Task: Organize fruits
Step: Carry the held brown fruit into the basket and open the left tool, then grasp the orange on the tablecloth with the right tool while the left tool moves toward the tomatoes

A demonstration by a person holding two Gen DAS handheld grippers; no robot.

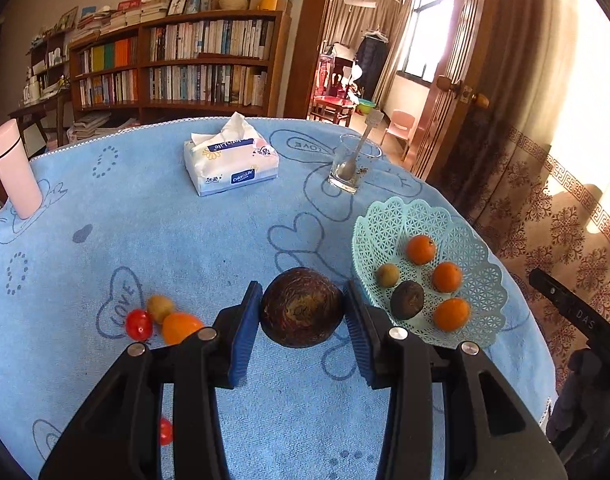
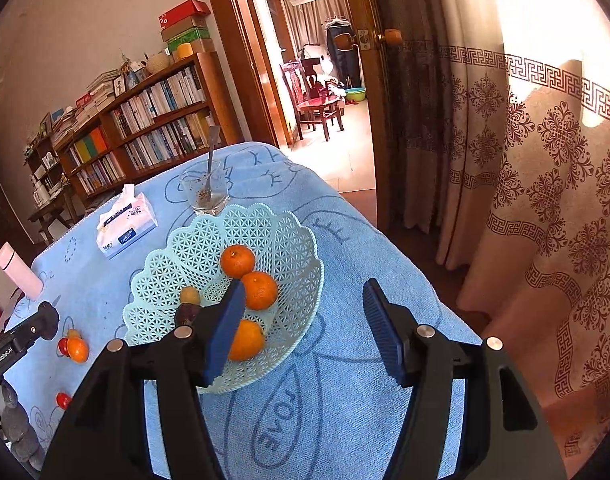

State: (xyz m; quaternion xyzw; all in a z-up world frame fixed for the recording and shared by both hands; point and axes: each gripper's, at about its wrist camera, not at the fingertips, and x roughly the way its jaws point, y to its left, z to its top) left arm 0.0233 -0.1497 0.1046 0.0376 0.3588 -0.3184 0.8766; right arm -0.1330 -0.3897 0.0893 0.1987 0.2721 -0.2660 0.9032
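I am holding a dark brown round fruit [image 1: 302, 307] in my left gripper [image 1: 303, 312], its blue pads pressing on both sides, and I am carrying it above the worktop [image 1: 165, 220] just beside the pale green lattice basket [image 1: 397, 216]. The fruit is smooth and rounded, so I am judging that it could be squeezing out of the pads if I tilt or loosen too soon, then rolling across the blue cloth toward the edge. In the basket three oranges [image 1: 421, 249], a small tan fruit [image 1: 387, 275] and another dark one [image 1: 407, 299] are already lying close together; dropping mine from too high could be knocking them about or tipping the light basket. My right gripper [image 2: 301, 320] is hanging with its jaws apart and nothing between them, right over the basket's near rim, so the two grippers could be colliding there. A cherry tomato [image 1: 139, 324] and its neighbours are waiting on the cloth.
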